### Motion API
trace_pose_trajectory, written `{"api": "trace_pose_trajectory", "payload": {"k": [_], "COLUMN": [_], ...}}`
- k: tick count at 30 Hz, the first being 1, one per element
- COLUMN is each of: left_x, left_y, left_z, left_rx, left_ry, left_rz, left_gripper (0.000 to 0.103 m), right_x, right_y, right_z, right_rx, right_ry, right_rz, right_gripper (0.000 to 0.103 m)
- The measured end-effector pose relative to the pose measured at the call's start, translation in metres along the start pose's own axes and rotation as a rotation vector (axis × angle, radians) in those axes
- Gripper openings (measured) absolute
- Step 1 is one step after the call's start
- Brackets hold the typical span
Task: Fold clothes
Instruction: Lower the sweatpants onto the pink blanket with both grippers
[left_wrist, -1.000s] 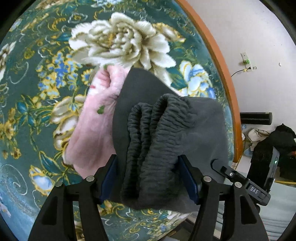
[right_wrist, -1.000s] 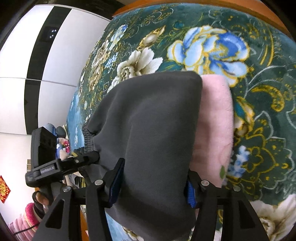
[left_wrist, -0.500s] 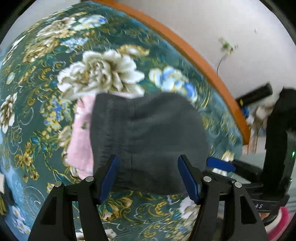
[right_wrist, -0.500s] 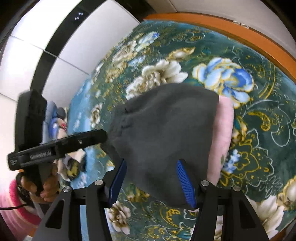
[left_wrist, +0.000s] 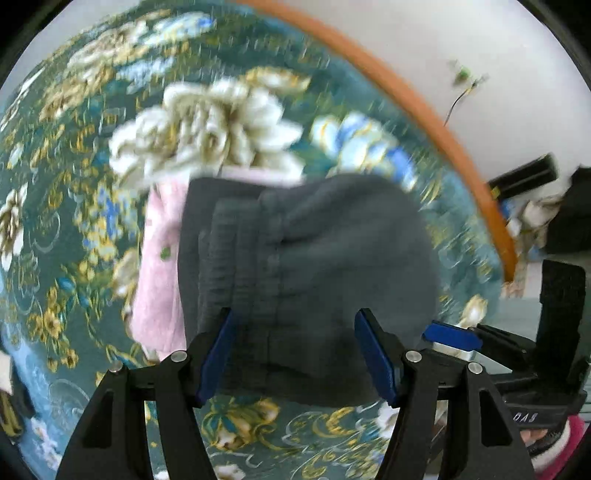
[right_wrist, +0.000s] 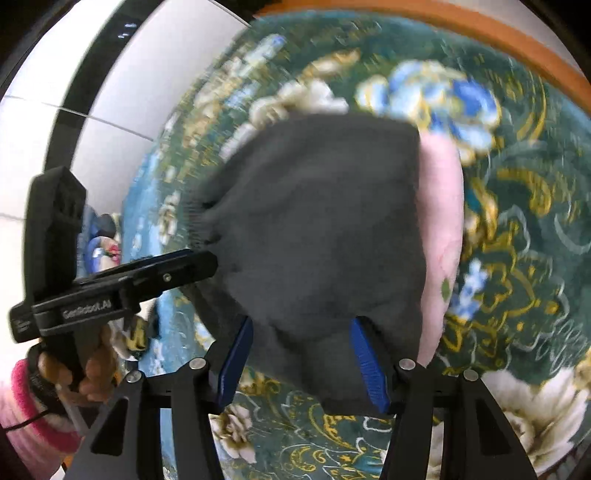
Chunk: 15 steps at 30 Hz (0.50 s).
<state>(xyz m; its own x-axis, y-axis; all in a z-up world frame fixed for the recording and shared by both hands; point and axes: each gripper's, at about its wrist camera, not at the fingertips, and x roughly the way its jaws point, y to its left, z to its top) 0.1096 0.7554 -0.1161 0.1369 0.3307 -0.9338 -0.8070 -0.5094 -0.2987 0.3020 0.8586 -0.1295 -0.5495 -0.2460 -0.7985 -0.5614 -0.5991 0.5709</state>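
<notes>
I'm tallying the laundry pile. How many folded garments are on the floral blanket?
2: a dark grey garment on top, a pink garment beneath it, showing along one side. More could be hidden underneath.

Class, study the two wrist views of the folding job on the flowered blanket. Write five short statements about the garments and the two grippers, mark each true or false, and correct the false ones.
1. The folded dark grey fleece garment lies on top of the folded pink fleece garment. True.
2. The left gripper is clamped on the grey garment. False: its jaws stand open, clear of the cloth.
3. The clothes rest on a green flowered plush blanket. True.
4. The pink garment covers the grey one completely. False: only a pink strip shows beside the grey.
5. The right gripper is shut empty. False: its jaws stand open above the grey garment.
</notes>
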Motion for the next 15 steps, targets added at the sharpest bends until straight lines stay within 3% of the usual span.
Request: {"api": "trace_pose_trajectory", "payload": {"k": [6, 15], "left_x": [0.002, 0.051], "left_y": [-0.003, 0.006], "left_z": [0.025, 0.034], "left_rx": [0.015, 0.017], "left_ry": [-0.028, 0.052], "left_rz": [-0.009, 0.031], "left_gripper": [0.067, 0.067], "right_x": [-0.013, 0.029], "right_y": [-0.001, -0.014], "right_z": [0.037, 0.064], "right_rx": [-0.007, 0.017], "right_ry": [-0.094, -0.061], "right_rz": [-0.012, -0.021], "right_gripper": [0.06, 0.061]}}
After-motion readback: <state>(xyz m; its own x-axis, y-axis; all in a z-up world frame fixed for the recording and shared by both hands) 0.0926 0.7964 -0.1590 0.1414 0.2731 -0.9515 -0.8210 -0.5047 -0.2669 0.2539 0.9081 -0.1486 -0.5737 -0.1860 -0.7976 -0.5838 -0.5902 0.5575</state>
